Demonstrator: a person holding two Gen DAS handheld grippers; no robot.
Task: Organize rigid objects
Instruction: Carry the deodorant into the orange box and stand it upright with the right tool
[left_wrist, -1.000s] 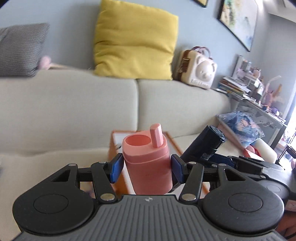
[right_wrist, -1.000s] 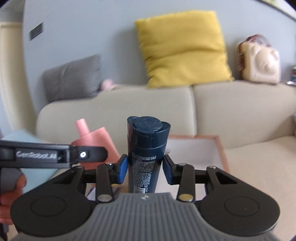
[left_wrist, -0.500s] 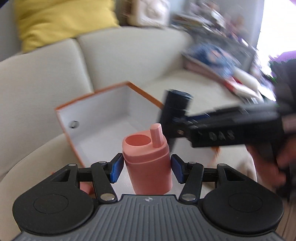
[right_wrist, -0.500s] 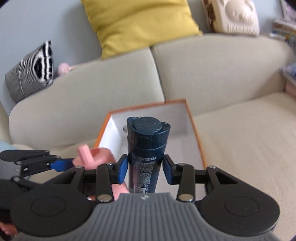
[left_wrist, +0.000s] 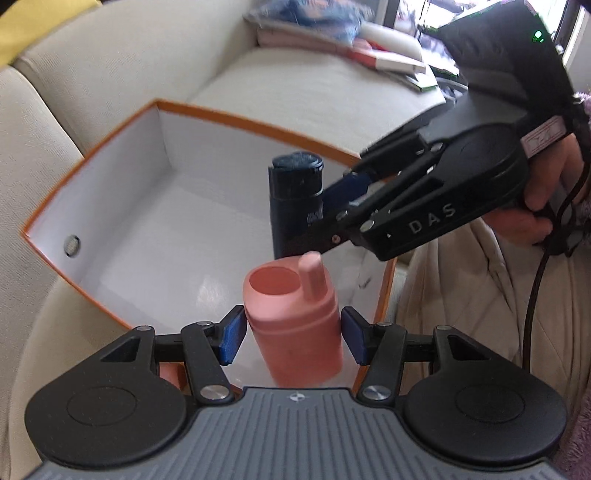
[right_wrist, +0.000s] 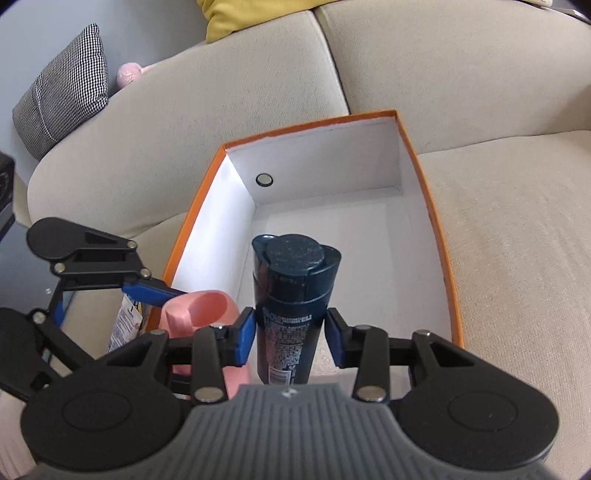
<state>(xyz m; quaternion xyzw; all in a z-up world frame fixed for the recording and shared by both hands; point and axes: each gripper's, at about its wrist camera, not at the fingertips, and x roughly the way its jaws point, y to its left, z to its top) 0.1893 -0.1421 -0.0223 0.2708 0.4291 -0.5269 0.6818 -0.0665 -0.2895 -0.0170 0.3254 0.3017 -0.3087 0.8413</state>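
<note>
— Two things are in our grip over the box (right_wrist: 441, 236), one per hand. Our left gripper (left_wrist: 291, 336) has its blue pads (left_wrist: 232, 335) clamped on the sides of the pink bottle (left_wrist: 295, 325), which stands upright between them with its open mouth and short spout on top.

— And our right gripper (right_wrist: 290, 338)?

— Its fingers are pressed against the dark blue bottle (right_wrist: 291, 306), cap up, label facing us. From the left wrist view we see that bottle (left_wrist: 295, 199) held above the near right part of the box, the right gripper (left_wrist: 332, 210) reaching in from the right with a hand (left_wrist: 535, 206) wrapped around its handle.

— Where do we see the box itself?

— It sits on the beige sofa (right_wrist: 509, 236), orange outside (left_wrist: 258, 123) and white inside, with a small round metal eyelet (right_wrist: 264, 180) in its far wall. We see nothing lying on its white floor.

— How do our two bottles sit relative to each other?

— Side by side, close together, the pink bottle (right_wrist: 207, 314) to the left of the blue one, both above the near end of the box. We cannot tell whether either bottom touches the floor of the box.

— Anything around the sofa?

— A checked cushion (right_wrist: 62, 92) on the left and a yellow cushion (right_wrist: 243, 14) at the back.
</note>
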